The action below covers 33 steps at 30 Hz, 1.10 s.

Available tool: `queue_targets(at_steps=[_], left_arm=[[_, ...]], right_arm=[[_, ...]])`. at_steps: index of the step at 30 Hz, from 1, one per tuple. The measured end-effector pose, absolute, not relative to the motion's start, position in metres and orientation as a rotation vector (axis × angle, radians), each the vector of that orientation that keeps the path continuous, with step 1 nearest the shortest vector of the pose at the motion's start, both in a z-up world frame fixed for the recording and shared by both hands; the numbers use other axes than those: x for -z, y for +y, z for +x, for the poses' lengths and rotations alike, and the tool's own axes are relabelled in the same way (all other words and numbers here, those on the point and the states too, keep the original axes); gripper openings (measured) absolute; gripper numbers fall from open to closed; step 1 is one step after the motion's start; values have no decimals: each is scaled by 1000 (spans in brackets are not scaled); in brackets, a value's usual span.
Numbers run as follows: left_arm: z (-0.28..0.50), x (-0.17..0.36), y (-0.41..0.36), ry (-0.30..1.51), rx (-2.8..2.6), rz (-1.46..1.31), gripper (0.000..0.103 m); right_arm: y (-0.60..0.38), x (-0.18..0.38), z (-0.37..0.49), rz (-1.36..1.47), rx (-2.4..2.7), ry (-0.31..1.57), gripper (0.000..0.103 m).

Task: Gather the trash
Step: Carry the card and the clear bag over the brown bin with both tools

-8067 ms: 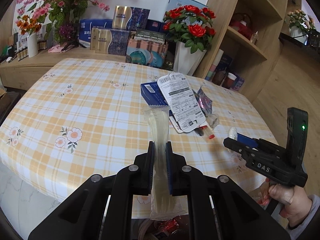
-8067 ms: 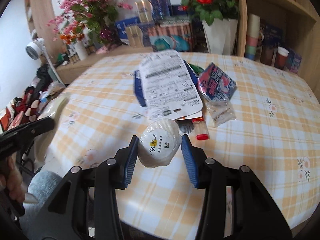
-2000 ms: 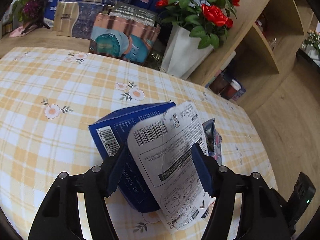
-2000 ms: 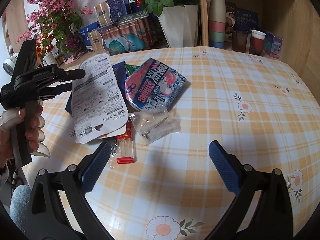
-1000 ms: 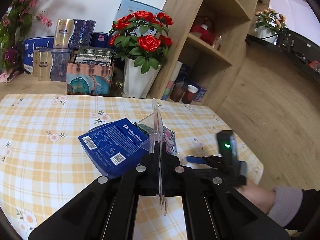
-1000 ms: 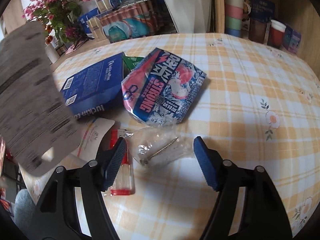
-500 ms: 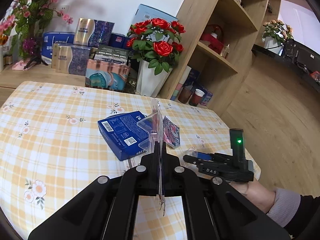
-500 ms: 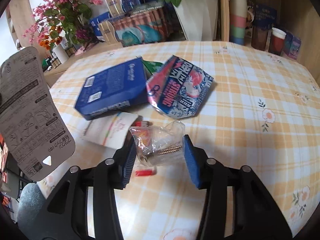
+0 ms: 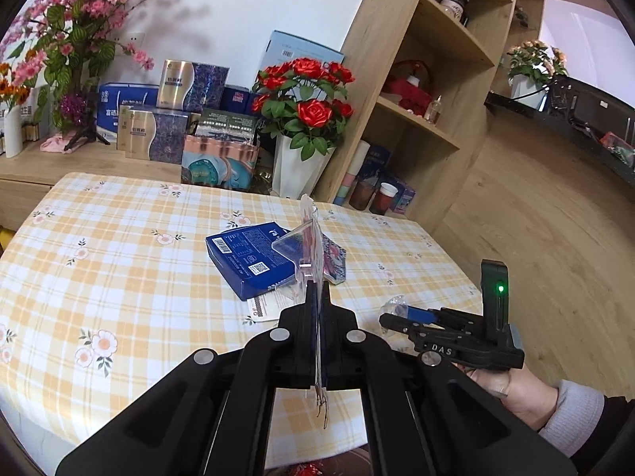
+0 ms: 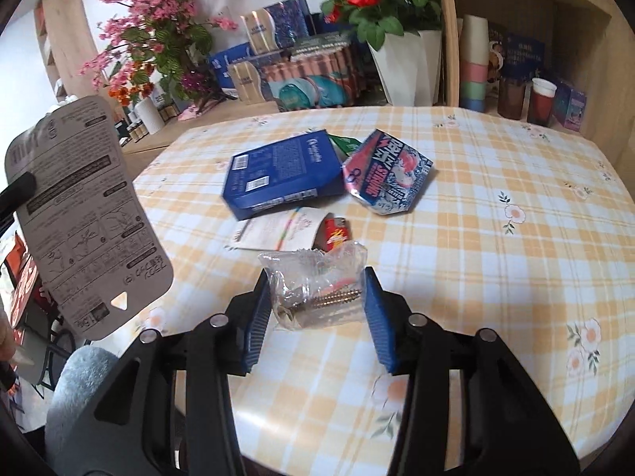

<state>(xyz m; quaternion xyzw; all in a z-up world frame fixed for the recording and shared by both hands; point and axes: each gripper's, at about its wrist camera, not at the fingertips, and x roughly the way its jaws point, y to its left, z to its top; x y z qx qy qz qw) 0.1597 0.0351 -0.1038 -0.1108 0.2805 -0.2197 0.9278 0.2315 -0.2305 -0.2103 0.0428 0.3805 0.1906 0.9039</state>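
Observation:
My left gripper [image 9: 316, 291] is shut on a white printed blister card [image 9: 312, 234], seen edge-on in its own view and flat at the left of the right wrist view [image 10: 83, 214]. My right gripper [image 10: 317, 297] is shut on a clear plastic bag of screws [image 10: 317, 295], held just above the checked tablecloth [image 10: 496, 261]. On the table lie a blue box [image 10: 278, 174], a pink and blue snack wrapper [image 10: 387, 176], a white paper slip [image 10: 278, 232] and a red lighter [image 10: 335, 234]. The left wrist view shows the right gripper [image 9: 397, 317] at the table's right edge.
A white vase of red roses [image 9: 297, 166], stacked gift boxes [image 9: 174, 135] and pink flowers [image 9: 79, 27] stand behind the table. A wooden shelf [image 9: 428, 127] with cups rises at the right. A person's hand and grey sleeve [image 9: 555, 404] hold the right gripper.
The right gripper closed on the bag of screws and lifted it off the table, uncovering the lighter. Both grippers drew back from the pile and rose; the left still holds the card.

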Motion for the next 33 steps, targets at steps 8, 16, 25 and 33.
queue_targets(at_steps=[8, 16, 25, 33], left_arm=[[115, 98, 34, 557, 465, -241, 1], [79, 93, 41, 543, 449, -249, 1], [48, 84, 36, 521, 453, -226, 1], [28, 85, 31, 529, 462, -245, 1]], right_arm=[[-218, 198, 179, 44, -427, 753, 47], [-206, 192, 138, 4, -461, 727, 47], [-210, 187, 102, 3, -463, 698, 47], [-221, 182, 81, 13, -469, 679, 46]])
